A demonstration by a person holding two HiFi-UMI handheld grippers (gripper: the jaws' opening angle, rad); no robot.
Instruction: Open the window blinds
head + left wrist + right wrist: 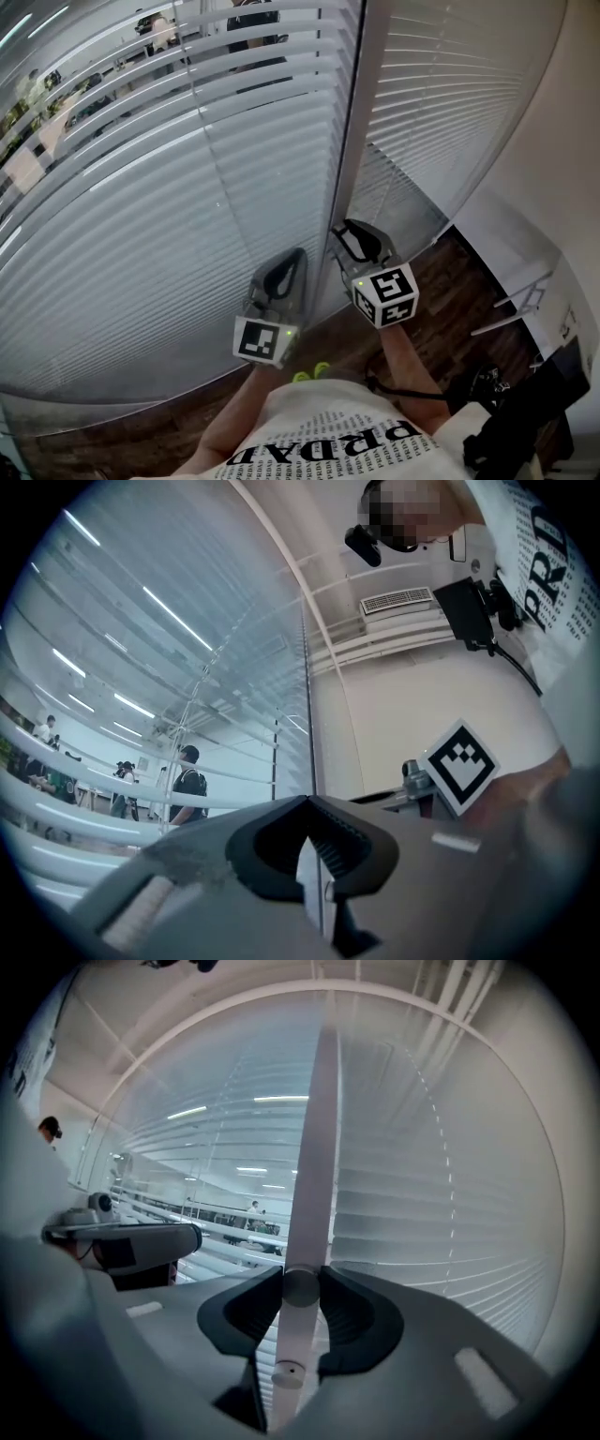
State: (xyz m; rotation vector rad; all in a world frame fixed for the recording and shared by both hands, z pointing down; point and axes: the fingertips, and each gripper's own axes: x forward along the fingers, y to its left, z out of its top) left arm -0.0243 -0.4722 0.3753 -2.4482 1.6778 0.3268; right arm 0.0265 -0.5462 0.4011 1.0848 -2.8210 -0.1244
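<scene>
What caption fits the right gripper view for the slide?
Right gripper clamps the white vertical wand in front of the window blinds.

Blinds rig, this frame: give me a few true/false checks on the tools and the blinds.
1. The right tool is clamped on the white wand. True.
2. The left tool grips the wand too. False: its jaws are shut on nothing.
3. The left blind is fully closed. False: people show through gaps between its slats.
4. A vertical frame post separates the left blind from the right blind. True.
5. The floor is carpeted. False: it is dark wood planks.
</scene>
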